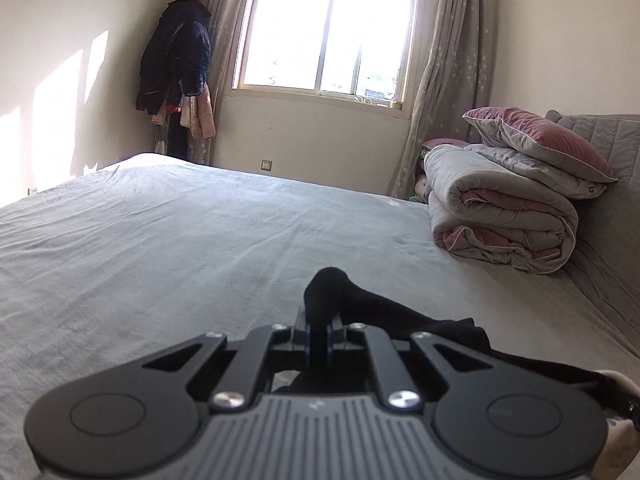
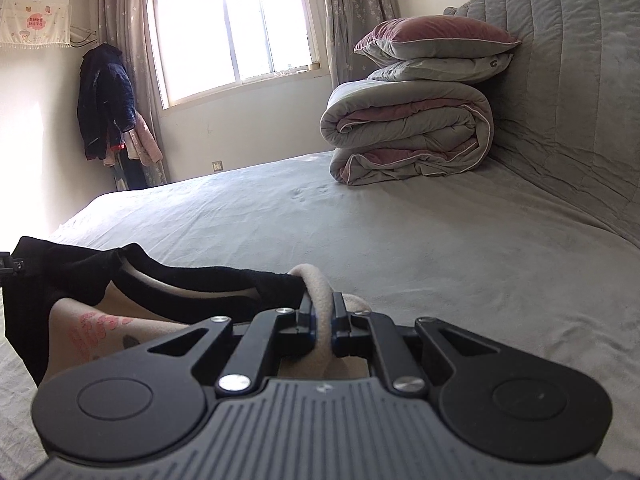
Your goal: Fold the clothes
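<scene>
Home bedroom. Large bed (image 1: 200,240) with grey sheet, folded duvet (image 2: 408,132) and stacked pillows (image 2: 436,46) against padded headboard (image 2: 568,80). Curtained window (image 1: 328,32), jackets (image 1: 176,60) hanging in corner, covered wall air conditioner (image 2: 34,20), wall socket (image 1: 266,165).

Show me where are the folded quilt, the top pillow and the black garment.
folded quilt (image 2: 408,132): right wrist view, middle of the roll.
top pillow (image 2: 436,36): right wrist view, its pink face.
black garment (image 1: 384,312): left wrist view, cloth beyond the left gripper.
</scene>
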`<action>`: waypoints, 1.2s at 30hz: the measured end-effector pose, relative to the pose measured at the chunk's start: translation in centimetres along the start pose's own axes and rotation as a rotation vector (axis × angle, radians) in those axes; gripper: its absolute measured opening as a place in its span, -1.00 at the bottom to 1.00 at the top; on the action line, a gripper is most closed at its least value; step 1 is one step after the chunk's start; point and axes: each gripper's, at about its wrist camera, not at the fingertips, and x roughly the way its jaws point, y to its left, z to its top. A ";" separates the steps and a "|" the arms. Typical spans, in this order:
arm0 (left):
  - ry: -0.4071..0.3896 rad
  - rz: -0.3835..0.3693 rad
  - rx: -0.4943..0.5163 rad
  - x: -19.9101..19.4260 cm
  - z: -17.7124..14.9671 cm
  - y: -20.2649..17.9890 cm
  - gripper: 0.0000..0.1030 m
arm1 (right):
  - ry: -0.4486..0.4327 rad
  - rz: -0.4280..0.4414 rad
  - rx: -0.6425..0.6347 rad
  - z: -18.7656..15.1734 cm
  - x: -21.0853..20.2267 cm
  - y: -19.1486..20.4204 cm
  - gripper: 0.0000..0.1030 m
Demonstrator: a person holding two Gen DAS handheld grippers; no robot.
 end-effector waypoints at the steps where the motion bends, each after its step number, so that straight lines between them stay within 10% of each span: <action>1: 0.001 0.006 0.015 0.4 -0.1 -0.1 -0.87 | 0.004 0.001 0.004 -0.2 0.5 0.1 -0.84; 16: 0.077 0.029 0.016 2.9 -2.2 0.0 -0.70 | 0.035 0.011 -0.010 -1.7 2.6 0.4 -0.68; 20: 0.113 0.027 -0.007 1.9 -2.7 0.3 -0.46 | 0.043 0.027 -0.013 -1.6 1.2 0.4 -0.06; 36: 0.277 -0.030 -0.113 -5.9 -7.6 2.9 -0.18 | 0.087 0.051 0.026 -2.8 -7.2 -0.5 -0.04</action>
